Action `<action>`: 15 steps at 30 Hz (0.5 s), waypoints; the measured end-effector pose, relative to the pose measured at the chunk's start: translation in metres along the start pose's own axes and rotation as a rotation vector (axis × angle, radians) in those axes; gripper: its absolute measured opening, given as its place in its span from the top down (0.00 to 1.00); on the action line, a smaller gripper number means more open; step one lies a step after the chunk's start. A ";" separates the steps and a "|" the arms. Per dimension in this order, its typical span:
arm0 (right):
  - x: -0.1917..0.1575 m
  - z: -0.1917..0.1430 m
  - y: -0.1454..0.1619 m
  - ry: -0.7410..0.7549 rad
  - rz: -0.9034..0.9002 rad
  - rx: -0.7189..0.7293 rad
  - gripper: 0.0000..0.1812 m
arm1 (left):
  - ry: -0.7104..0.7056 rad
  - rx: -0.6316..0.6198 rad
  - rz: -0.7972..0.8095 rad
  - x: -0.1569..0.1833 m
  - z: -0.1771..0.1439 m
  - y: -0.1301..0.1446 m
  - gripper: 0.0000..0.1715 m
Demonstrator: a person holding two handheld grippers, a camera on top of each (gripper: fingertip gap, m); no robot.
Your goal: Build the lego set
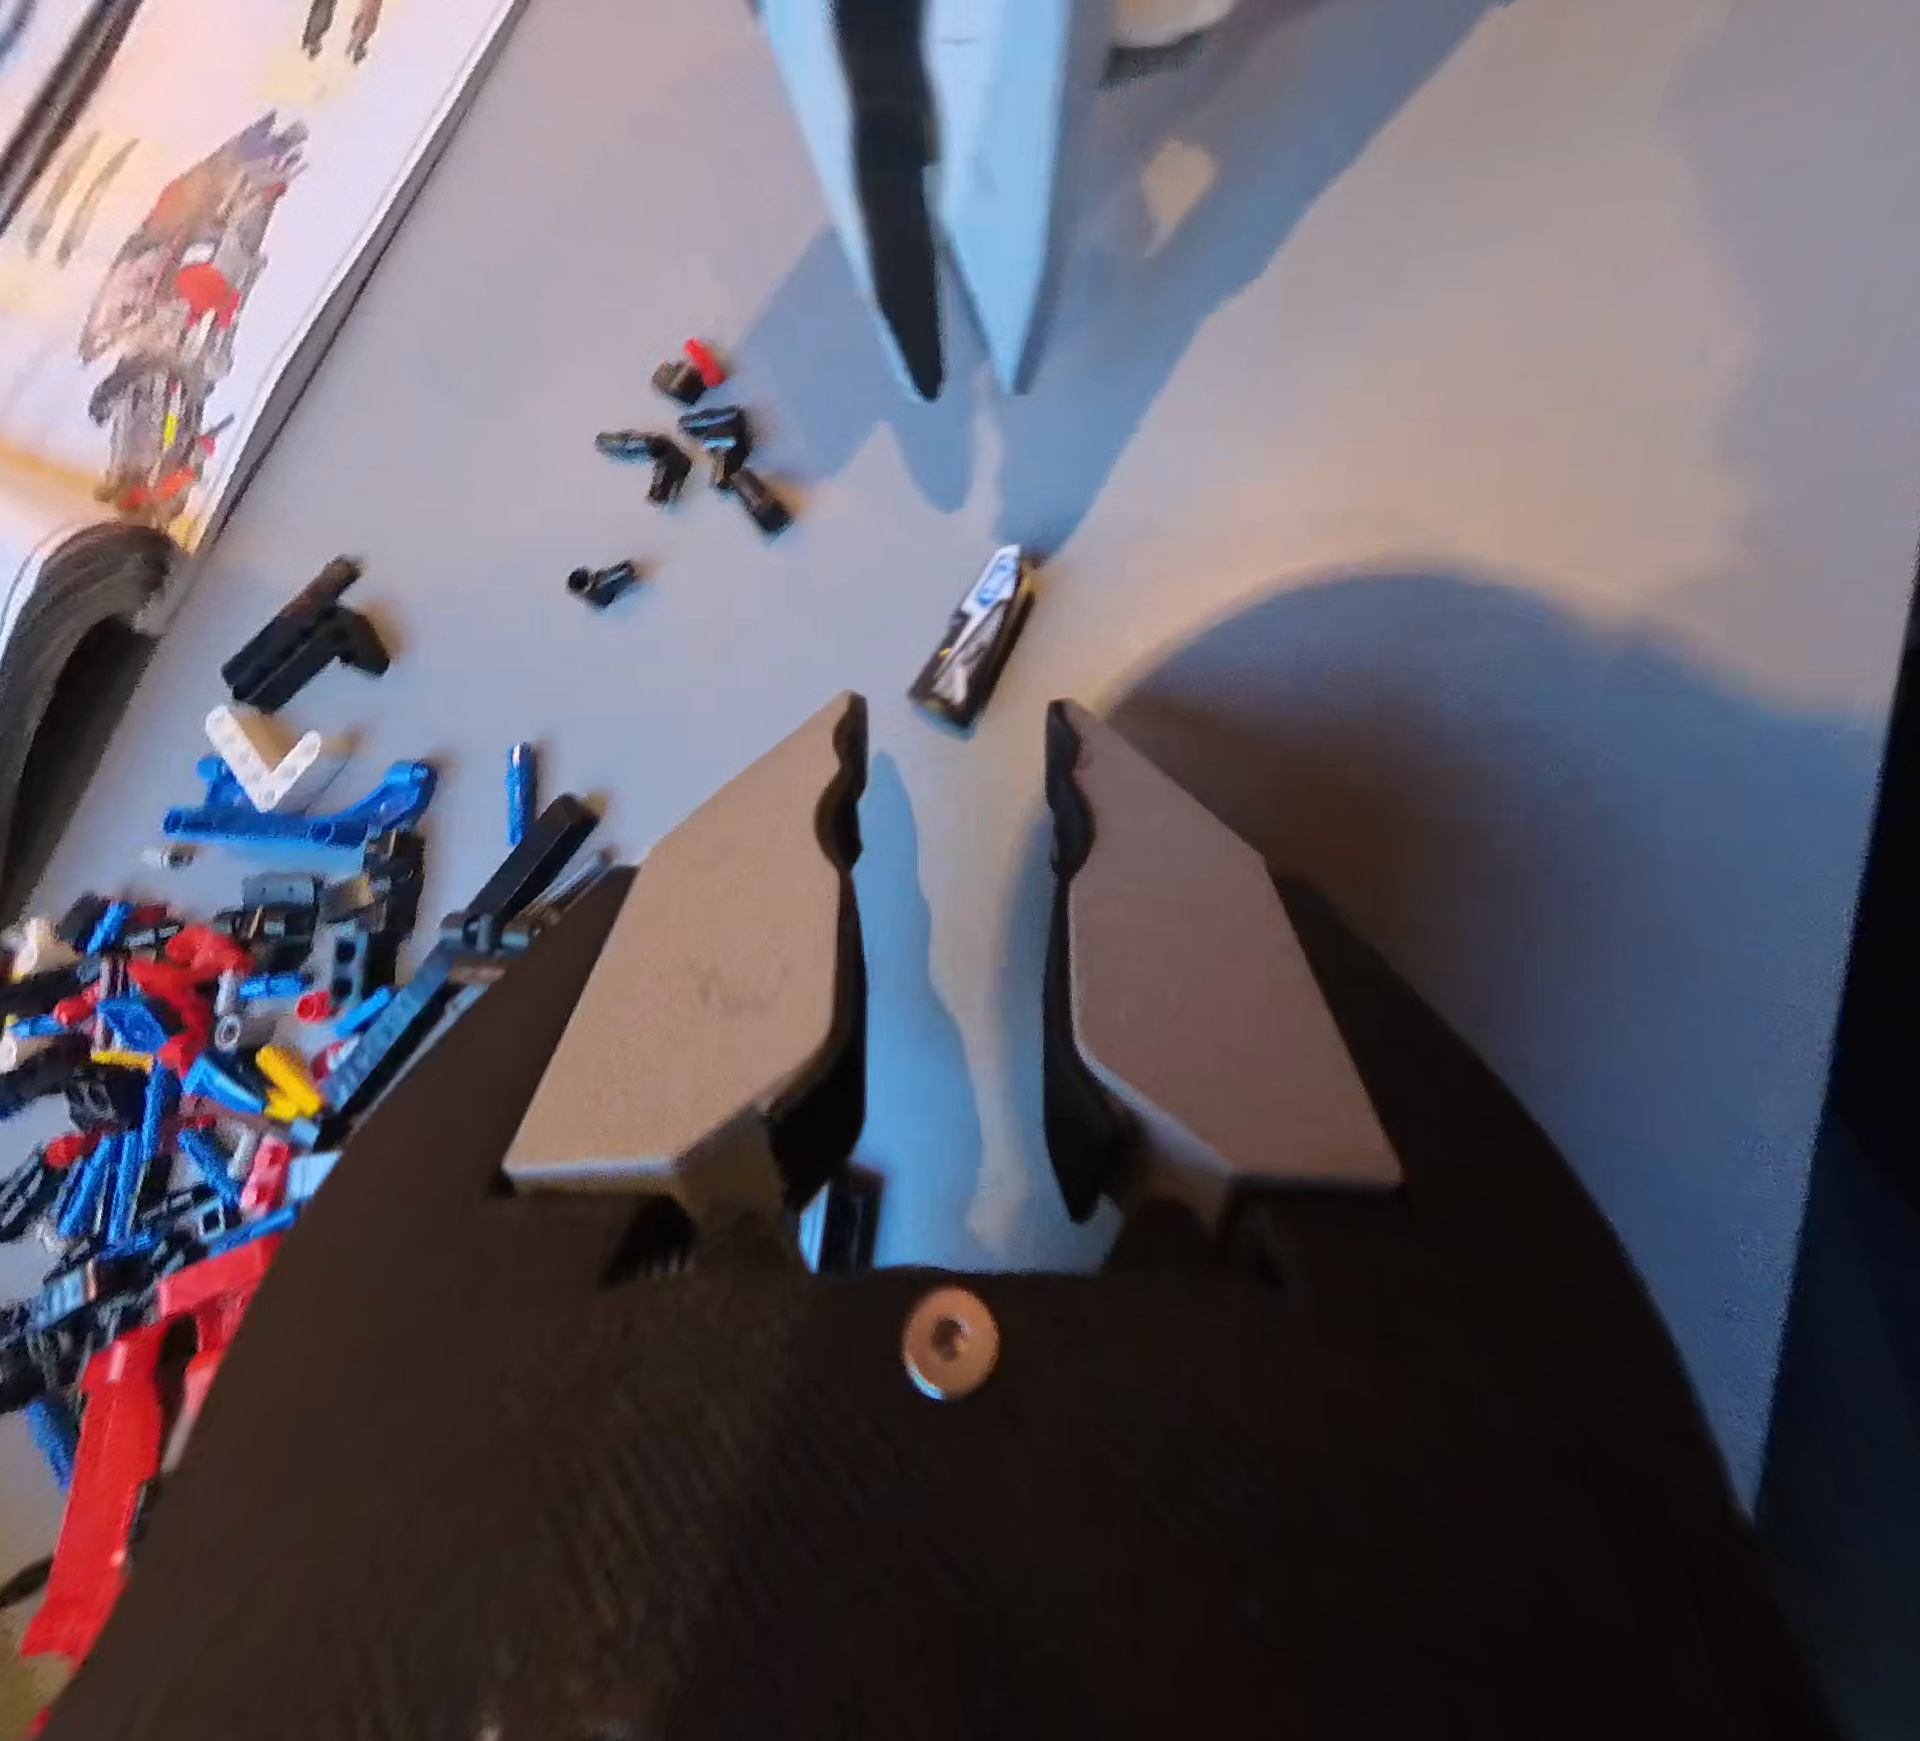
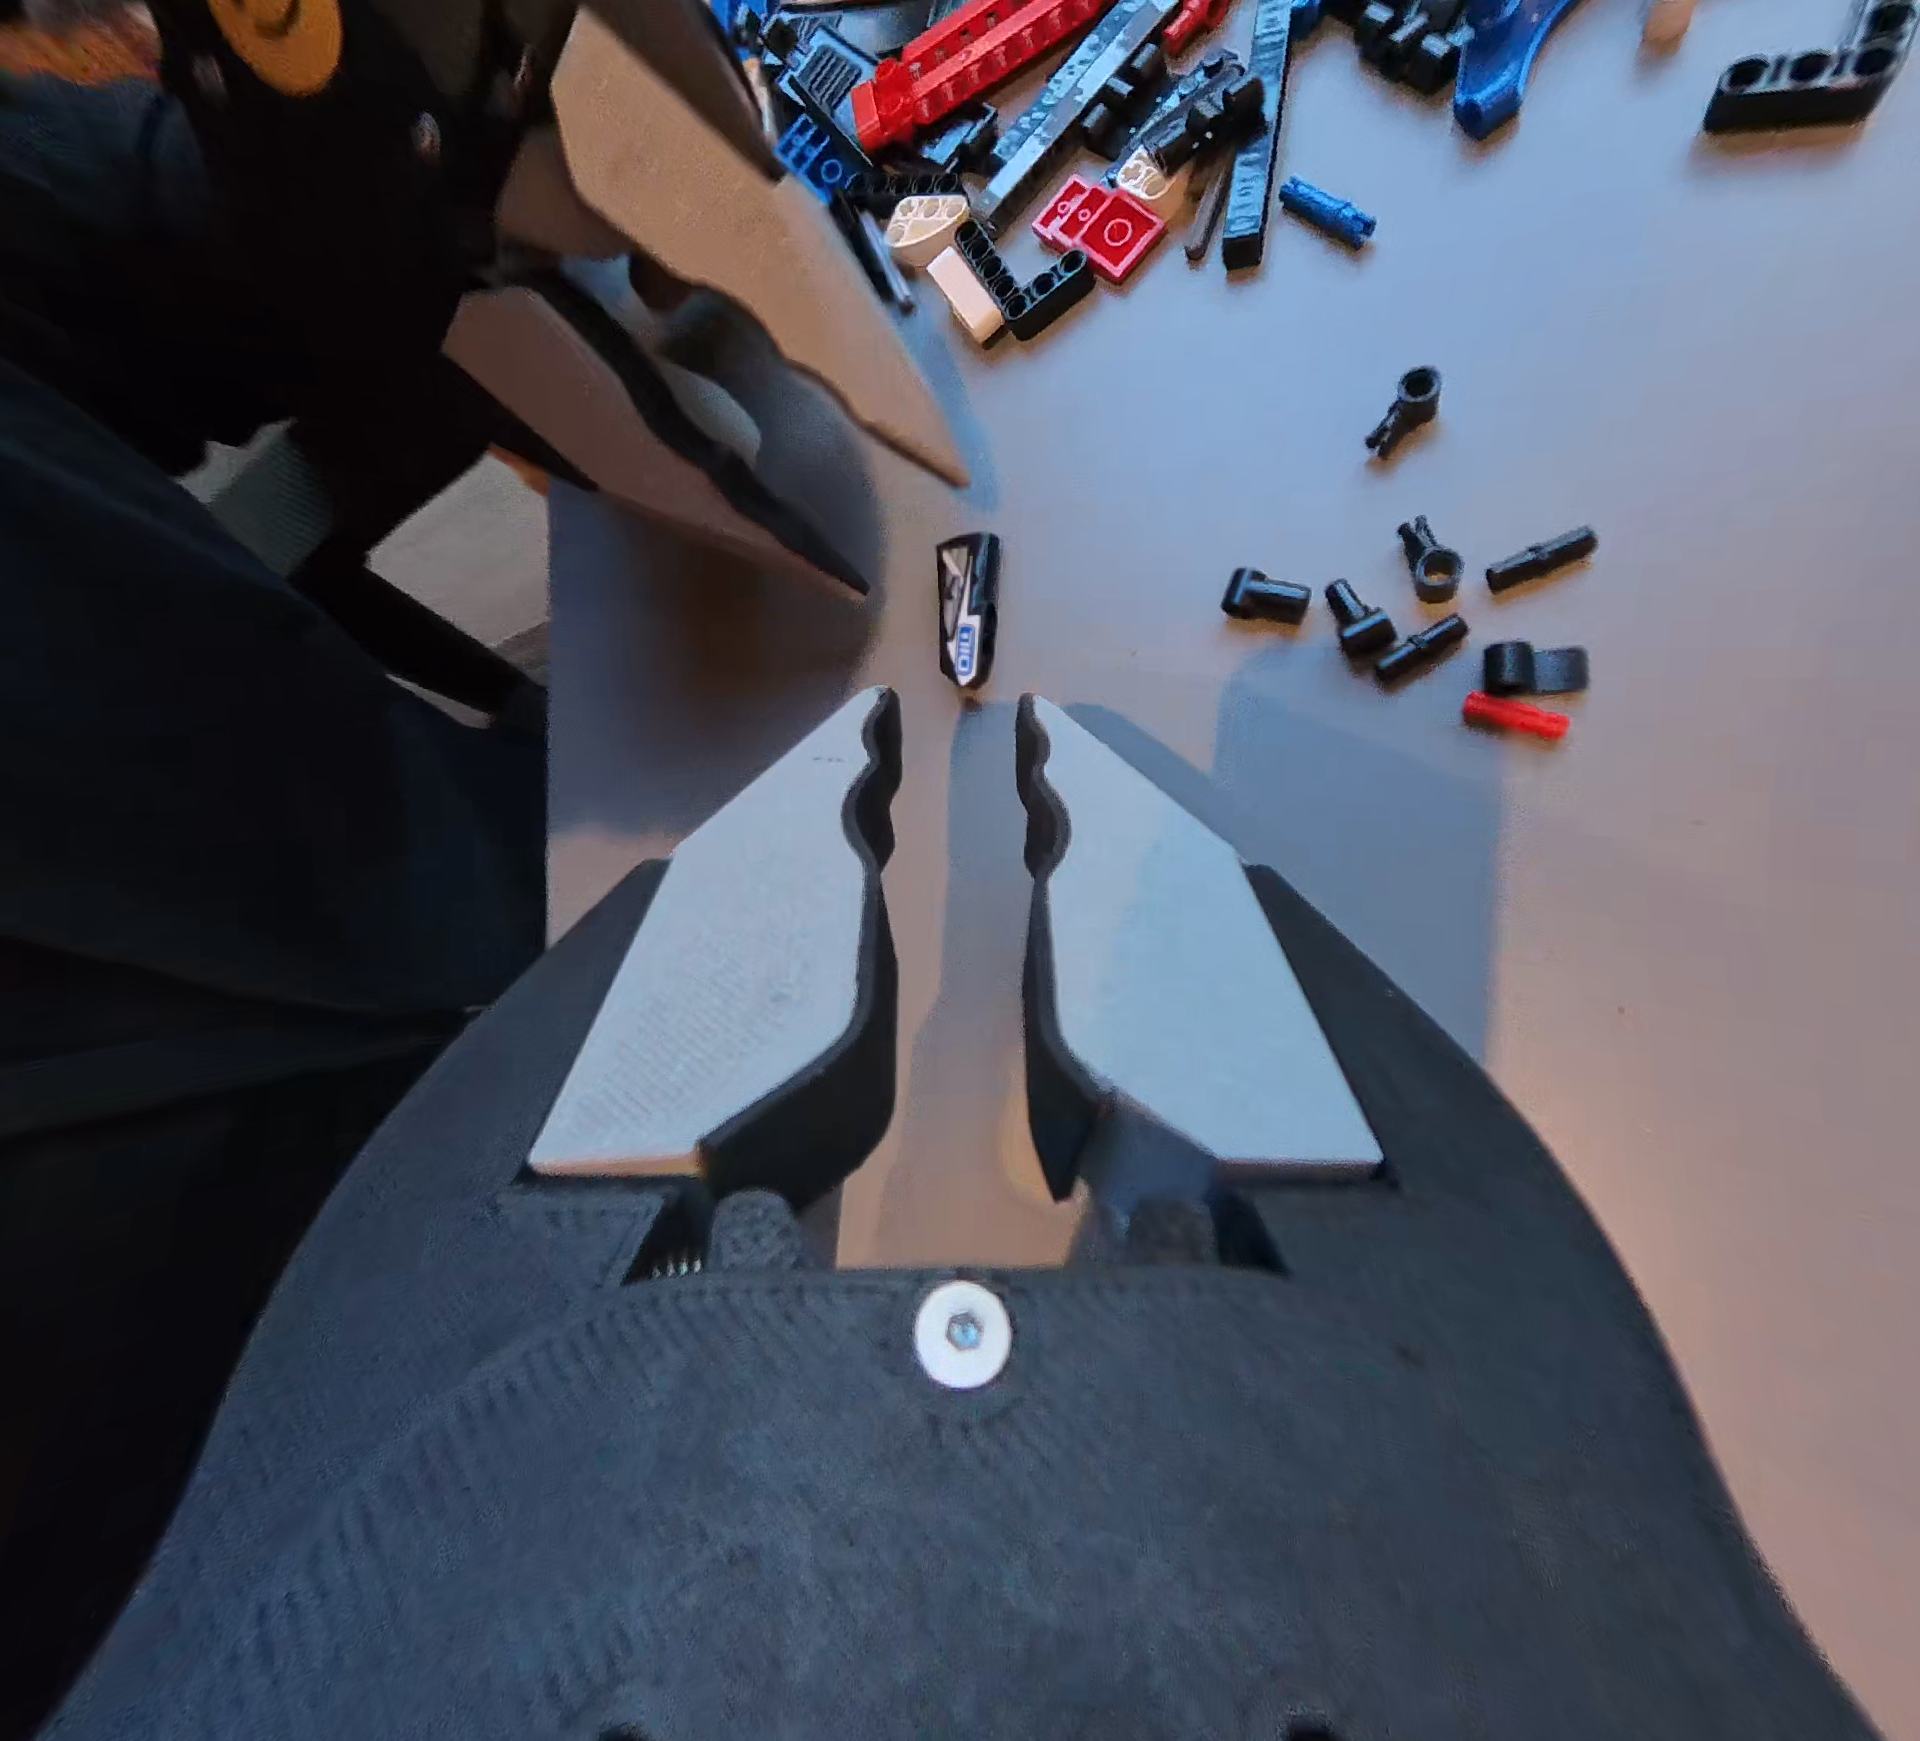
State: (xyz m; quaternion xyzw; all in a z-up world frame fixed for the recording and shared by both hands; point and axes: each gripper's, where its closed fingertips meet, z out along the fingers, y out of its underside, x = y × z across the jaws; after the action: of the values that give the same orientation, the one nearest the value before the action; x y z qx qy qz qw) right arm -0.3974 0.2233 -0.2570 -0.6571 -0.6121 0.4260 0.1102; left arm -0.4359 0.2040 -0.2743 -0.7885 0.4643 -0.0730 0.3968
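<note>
I am holding the left gripper (image 1: 956, 723) and right gripper (image 2: 958, 702) parted and empty, both facing the small black printed piece (image 2: 968, 609) lying between them on the surface (image 2: 1558, 912).

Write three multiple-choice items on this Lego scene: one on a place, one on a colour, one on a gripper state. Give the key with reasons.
1. Where does the black printed panel lie?
A. In the big parts pile
B. Alone on the table, between the two grippers' tips
C. On the instruction booklet

2. What colour is the single pin that differs from the rest of the small loose cluster?
A. Red
B. Yellow
C. White

3. How is the right gripper?
A. Shut on the panel
B. Shut on nothing
C. Open, holding nothing

Key: B, the panel sits apart from the pile, just ahead of both grippers; A, one red pin lies among black pieces; C, table shows between its fingers.
</note>
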 end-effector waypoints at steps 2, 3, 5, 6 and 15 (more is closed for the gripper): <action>-0.002 0.005 -0.001 0.039 -0.061 0.006 0.91 | -0.003 0.003 -0.030 -0.008 -0.003 0.000 0.82; -0.001 0.008 -0.001 0.061 -0.088 0.007 0.92 | -0.008 0.011 -0.033 -0.012 -0.004 -0.001 0.82; 0.001 0.014 0.001 0.100 -0.126 0.000 0.92 | 0.012 0.018 -0.035 -0.015 -0.005 -0.004 0.86; 0.002 0.018 0.003 0.111 -0.141 -0.007 0.92 | 0.036 0.014 -0.043 -0.014 -0.004 -0.004 0.86; 0.003 0.029 -0.002 0.111 -0.168 0.022 0.97 | 0.203 -0.062 -0.032 -0.002 0.015 0.004 0.86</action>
State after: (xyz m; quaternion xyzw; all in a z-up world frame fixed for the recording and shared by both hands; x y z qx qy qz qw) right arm -0.4188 0.2157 -0.2745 -0.6247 -0.6533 0.3849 0.1865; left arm -0.4324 0.2133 -0.2862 -0.7963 0.4915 -0.1441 0.3218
